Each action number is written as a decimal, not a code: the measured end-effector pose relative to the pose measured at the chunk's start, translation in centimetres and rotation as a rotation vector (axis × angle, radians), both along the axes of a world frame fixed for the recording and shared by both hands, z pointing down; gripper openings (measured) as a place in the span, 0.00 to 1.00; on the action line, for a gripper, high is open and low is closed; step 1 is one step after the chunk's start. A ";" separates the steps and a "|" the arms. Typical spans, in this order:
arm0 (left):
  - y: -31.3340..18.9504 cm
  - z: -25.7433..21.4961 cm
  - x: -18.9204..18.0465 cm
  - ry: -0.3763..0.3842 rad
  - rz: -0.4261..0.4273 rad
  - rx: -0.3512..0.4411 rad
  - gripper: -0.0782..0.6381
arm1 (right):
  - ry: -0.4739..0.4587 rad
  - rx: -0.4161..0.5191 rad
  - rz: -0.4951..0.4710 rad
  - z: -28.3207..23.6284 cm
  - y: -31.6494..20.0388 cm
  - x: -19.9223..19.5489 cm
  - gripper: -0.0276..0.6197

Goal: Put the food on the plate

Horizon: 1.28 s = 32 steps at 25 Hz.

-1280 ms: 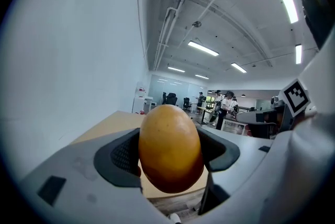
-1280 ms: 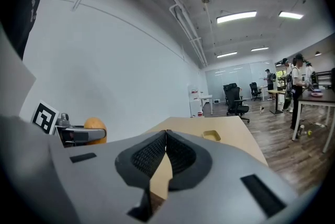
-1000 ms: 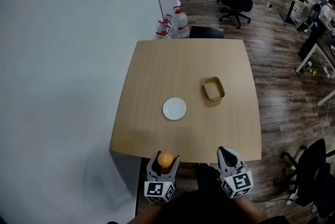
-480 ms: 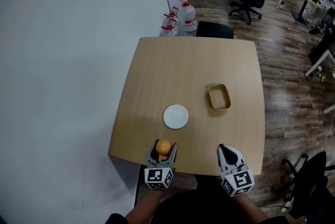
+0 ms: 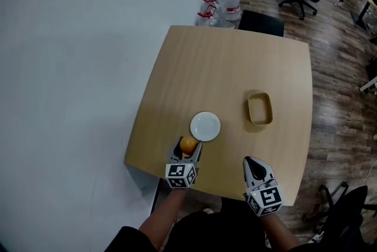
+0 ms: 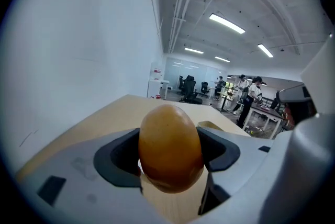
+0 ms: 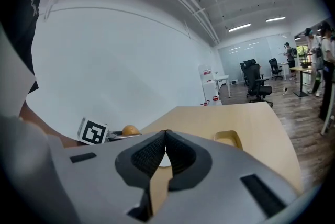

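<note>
My left gripper point(image 5: 188, 147) is shut on a round orange-brown food item point(image 5: 188, 144), held over the table's near edge. In the left gripper view the food point(image 6: 170, 147) fills the gap between both jaws. A small white plate point(image 5: 205, 126) lies on the table just beyond and slightly right of that gripper, with nothing on it. My right gripper point(image 5: 254, 166) hovers at the near edge further right, jaws pressed together and holding nothing. The right gripper view shows those closed jaws point(image 7: 165, 136), with the food point(image 7: 130, 130) off to the left.
A tan rectangular container point(image 5: 260, 109) sits right of the plate on the wooden table point(image 5: 218, 68). A white wall runs along the left. Water jugs point(image 5: 221, 5) and a dark chair stand beyond the far edge. Office chairs and desks fill the background.
Both grippers have come forward over the table's near edge. The left one, still carrying the food, now sits close to the plate. The head view has shifted.
</note>
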<state>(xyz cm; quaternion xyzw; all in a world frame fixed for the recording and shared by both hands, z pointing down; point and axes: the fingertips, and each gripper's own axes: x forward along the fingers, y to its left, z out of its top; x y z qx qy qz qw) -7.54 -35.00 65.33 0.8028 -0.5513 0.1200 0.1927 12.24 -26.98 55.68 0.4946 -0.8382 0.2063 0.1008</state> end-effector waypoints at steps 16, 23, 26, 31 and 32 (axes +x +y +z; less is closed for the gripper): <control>-7.1 11.9 1.8 -0.184 0.090 -0.171 0.52 | -0.035 -0.070 -0.106 3.2 -3.6 -1.3 0.14; -8.7 15.2 2.5 -0.211 0.078 -0.270 0.52 | -0.034 -0.103 -0.158 4.4 -2.1 -2.8 0.14; -8.6 16.1 2.6 -0.231 0.085 -0.288 0.52 | -0.045 -0.115 -0.172 4.7 -1.5 -3.3 0.14; -8.8 16.5 3.2 -0.251 0.138 -0.287 0.52 | -0.046 -0.116 -0.177 5.1 -1.9 -3.1 0.14; -8.7 16.5 3.4 -0.252 0.154 -0.291 0.52 | -0.044 -0.116 -0.175 5.1 -2.0 -3.0 0.14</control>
